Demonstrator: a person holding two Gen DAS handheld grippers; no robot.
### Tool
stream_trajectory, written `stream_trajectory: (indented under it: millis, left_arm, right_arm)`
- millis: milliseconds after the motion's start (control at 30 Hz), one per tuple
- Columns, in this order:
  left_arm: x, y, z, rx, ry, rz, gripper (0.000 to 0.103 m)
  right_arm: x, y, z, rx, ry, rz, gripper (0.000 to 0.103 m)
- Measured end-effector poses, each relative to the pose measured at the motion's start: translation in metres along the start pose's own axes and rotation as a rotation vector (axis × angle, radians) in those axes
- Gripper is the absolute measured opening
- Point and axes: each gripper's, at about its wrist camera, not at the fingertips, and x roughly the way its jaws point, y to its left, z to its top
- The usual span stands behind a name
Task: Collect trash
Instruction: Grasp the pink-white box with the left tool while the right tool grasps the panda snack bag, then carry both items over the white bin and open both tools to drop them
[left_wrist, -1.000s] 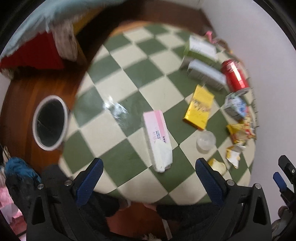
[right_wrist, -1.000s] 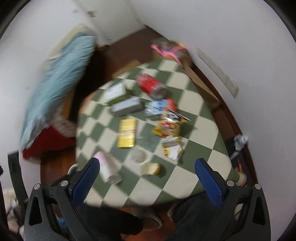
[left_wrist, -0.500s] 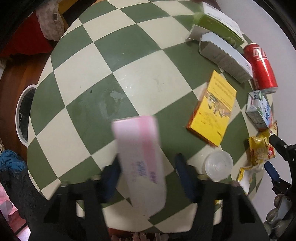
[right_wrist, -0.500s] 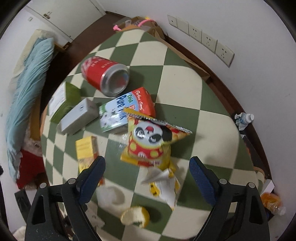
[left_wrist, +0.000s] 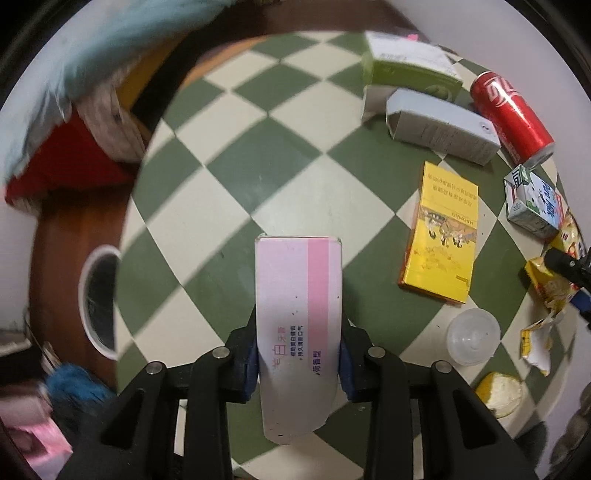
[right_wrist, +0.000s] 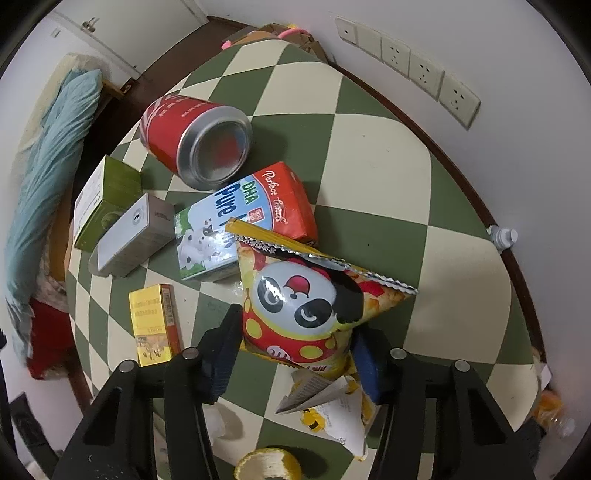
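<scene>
we have barely begun: nothing looks binned yet, as far as we can tell. our left gripper (left_wrist: 298, 360) is clamped on the pink box (left_wrist: 297, 325), both pads pressed to its long sides, the box pointing away over the checked table (left_wrist: 229, 177). the bin (left_wrist: 96, 301) stands on the floor just left of the table, so by our reckoning that box is the nearest to done.

our right gripper (right_wrist: 293, 360) has just been closing, with the panda bag (right_wrist: 310, 302) between its jaws; the left pad touches the bag's side and the right pad sits at its edge, so it looks pinched, though lightly.

left on the table: the red can (right_wrist: 195, 138) on its side, the milk carton (right_wrist: 240, 218), the green box (right_wrist: 105, 201), the grey box (right_wrist: 135, 234), the yellow pack (right_wrist: 153, 325), a clear lid (left_wrist: 472, 336), a torn wrapper (right_wrist: 328, 410) and an orange peel (right_wrist: 267, 463).

readable writing: the carton says "dha", "pure" and "perfect"; the yellow pack reads "haohao" in the left view; the pink box carries small chinese print we cannot make out; the can's white script is cut off.
</scene>
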Motion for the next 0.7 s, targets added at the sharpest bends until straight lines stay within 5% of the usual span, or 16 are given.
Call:
stream_trajectory:
  millis: [333,567,700]
  left_arm:
    - [-0.046,-0.018,0.014,0.024,-0.129,0.034,0.030]
    - [-0.078,0.013,0.020,-0.001,-0.232,0.012,0.030]
    - [-0.105,0.029,0.021,-0.034,-0.277,-0.013,0.030]
  right_arm:
    - [-0.030,0.018,-0.006,-0.136,-0.078,-0.028,0.052]
    - [-0.072,0.041,-0.017,-0.293,-0.201,-0.036,0.052]
    - [-0.098,0.049,-0.023,-0.314,-0.238,0.041,0.052]
